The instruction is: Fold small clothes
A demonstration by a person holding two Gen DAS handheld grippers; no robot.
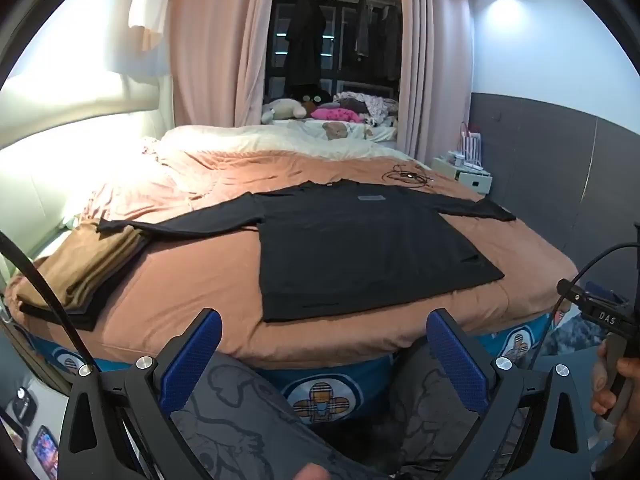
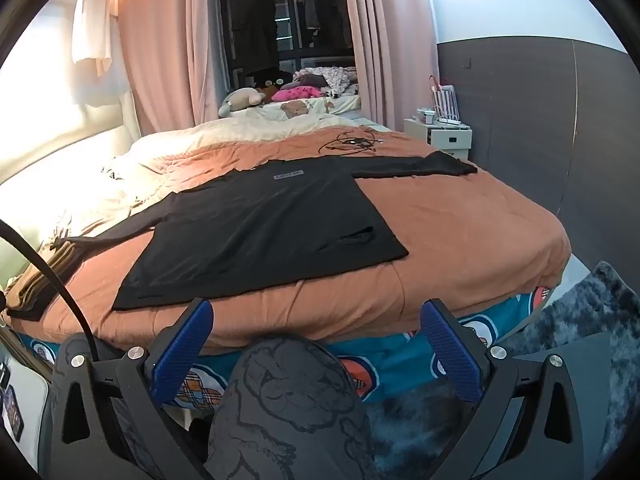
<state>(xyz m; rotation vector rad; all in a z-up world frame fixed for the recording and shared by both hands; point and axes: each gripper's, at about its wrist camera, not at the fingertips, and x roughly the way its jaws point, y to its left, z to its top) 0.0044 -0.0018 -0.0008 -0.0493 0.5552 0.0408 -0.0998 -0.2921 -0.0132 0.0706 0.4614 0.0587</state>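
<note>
Left wrist view: black shirt [image 1: 360,248] lies flat on the bed [image 1: 192,296], sleeves spread, hem nearest me. Both grippers hover short of the bed edge, fingers wide apart, holding nothing: left gripper [image 1: 324,356], right gripper [image 2: 320,344]. Probably the first fold: pinch one sleeve plus the hem corner on that side, carry across evenly, avoid dragging the duvet. Only this view shows the folded stack [image 1: 84,268] fully; right wrist view shows the far right sleeve [image 2: 420,168] and rug [image 2: 580,320] better.

black shirt [image 1: 360,248]: 1 | folded stack [image 1: 80,268]: 1 | nightstand [image 2: 444,136]: 1
</note>
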